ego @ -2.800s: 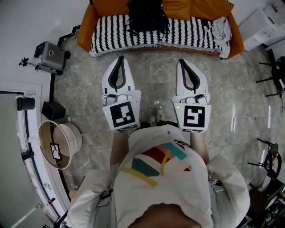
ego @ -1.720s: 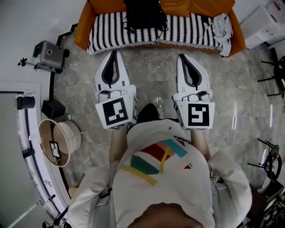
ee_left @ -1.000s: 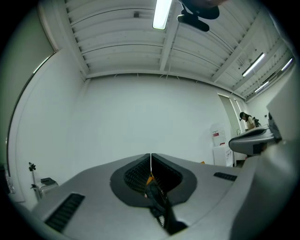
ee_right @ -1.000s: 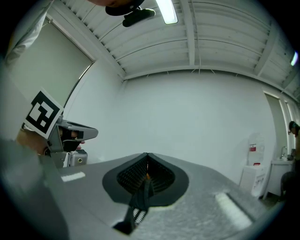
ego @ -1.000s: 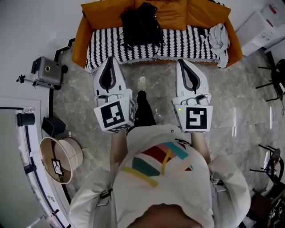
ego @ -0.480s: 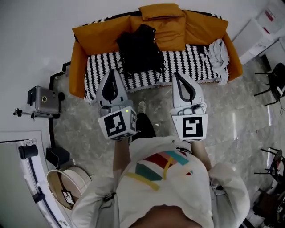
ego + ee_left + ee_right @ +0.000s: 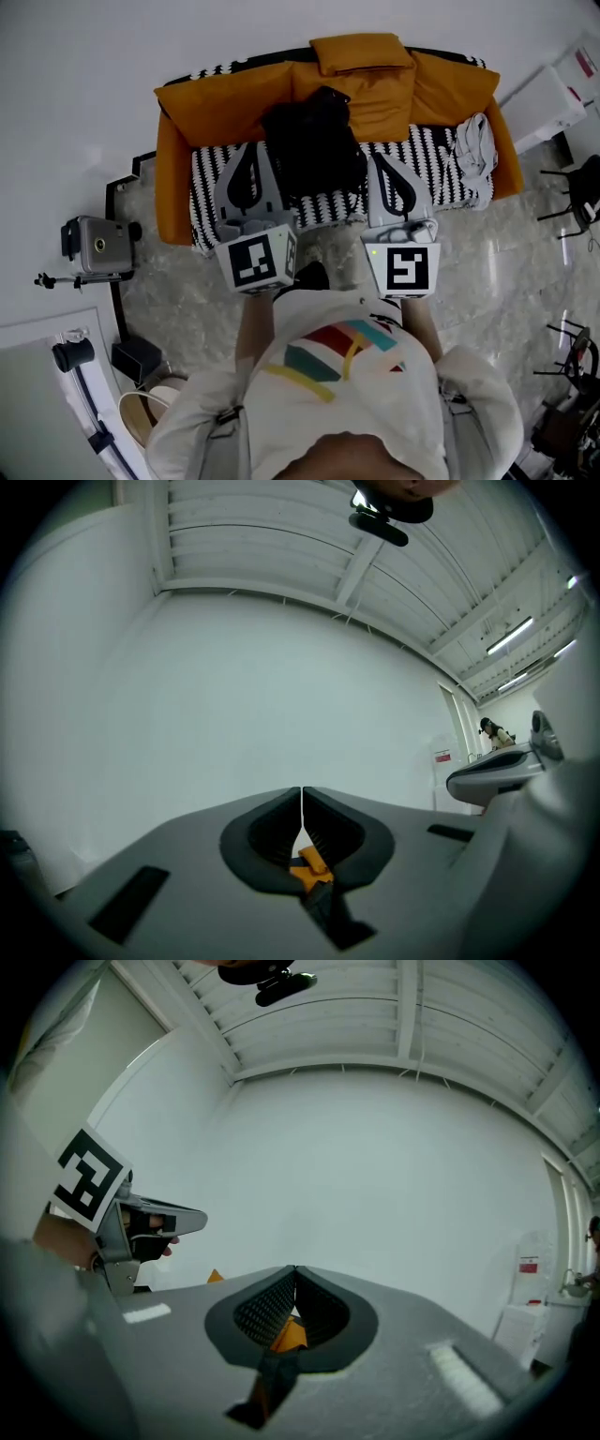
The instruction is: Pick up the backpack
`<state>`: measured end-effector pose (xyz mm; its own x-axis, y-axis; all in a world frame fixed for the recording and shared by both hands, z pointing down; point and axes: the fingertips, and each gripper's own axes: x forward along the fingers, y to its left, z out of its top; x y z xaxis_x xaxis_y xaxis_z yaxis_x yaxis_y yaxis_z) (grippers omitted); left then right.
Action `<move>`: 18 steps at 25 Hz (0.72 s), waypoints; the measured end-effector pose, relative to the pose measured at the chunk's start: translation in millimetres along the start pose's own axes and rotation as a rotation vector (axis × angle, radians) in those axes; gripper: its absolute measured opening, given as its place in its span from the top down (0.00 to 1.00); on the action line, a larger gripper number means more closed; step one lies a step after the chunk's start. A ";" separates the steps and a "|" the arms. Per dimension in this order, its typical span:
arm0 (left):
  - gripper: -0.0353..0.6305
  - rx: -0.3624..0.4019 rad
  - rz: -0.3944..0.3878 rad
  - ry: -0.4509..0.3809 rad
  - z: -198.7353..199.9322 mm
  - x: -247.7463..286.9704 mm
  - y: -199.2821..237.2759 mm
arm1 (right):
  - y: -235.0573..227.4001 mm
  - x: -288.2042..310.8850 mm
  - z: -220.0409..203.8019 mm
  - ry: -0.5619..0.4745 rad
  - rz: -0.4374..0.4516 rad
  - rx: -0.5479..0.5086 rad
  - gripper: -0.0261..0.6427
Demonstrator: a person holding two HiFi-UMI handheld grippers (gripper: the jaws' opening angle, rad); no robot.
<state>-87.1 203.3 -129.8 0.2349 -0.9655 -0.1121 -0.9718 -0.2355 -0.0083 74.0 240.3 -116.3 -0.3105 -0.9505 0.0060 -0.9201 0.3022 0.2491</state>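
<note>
A black backpack [image 7: 314, 141] leans against the back cushions of an orange sofa [image 7: 178, 141], on its black-and-white striped cover [image 7: 422, 159]. In the head view my left gripper [image 7: 255, 148] is held out level over the seat just left of the backpack, shut and empty. My right gripper [image 7: 382, 157] sits just right of the backpack, also shut and empty. The left gripper view shows shut jaws [image 7: 302, 789] against a white wall, with a sliver of orange cushion [image 7: 309, 866] in the gap. The right gripper view shows the same [image 7: 295, 1267], with the left gripper [image 7: 122, 1218] at its left.
A crumpled white cloth [image 7: 476, 145] lies on the sofa's right end. A grey box on a tripod [image 7: 94, 246] stands left of the sofa, and a round basket [image 7: 141, 422] sits at lower left. A white cabinet [image 7: 553, 94] and black chair legs [image 7: 577, 178] are at the right.
The person has walked up to the sofa, so sofa and backpack have slid down the head view. Both grippers, still shut, have gone from over the floor to either side of the backpack.
</note>
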 end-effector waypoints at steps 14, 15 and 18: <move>0.92 -0.026 -0.032 0.046 -11.2 82.8 32.2 | -5.9 90.8 4.5 0.045 -0.020 0.011 0.95; 0.92 -0.025 -0.032 0.046 -10.6 84.9 30.0 | -8.3 92.8 3.2 0.048 -0.018 0.015 0.95; 0.92 -0.020 -0.018 0.037 -7.9 88.8 27.0 | -12.8 101.1 2.9 0.038 0.001 0.009 0.95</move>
<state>-92.3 110.3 -132.2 0.2533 -0.9645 -0.0752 -0.9670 -0.2547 0.0097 53.7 140.6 -121.6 -0.3023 -0.9522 0.0431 -0.9221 0.3036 0.2401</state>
